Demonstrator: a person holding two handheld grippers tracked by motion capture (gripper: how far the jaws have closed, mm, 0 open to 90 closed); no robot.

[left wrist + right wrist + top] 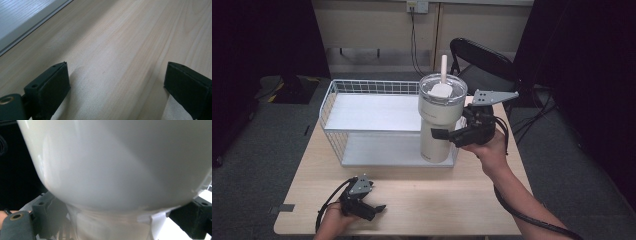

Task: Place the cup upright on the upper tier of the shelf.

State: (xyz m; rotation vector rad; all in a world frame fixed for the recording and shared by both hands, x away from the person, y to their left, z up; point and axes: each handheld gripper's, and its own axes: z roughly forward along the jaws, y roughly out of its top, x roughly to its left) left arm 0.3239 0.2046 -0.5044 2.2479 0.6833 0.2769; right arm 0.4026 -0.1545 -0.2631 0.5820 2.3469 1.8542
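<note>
- The right hand-held gripper (451, 134) clamps the cream tumbler (438, 120) at its narrow base, at the wire rack's (332, 102) near right corner.
- Keep it upright, mind the straw (444, 67).
- The left hand-held gripper (371, 209) rests wide open on the counter (432, 200).

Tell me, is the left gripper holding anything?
No, the left gripper is open over bare table, nothing between its jaws.

cream tumbler (439, 125), white wire rack (362, 112), pale wood table (432, 200)
</note>
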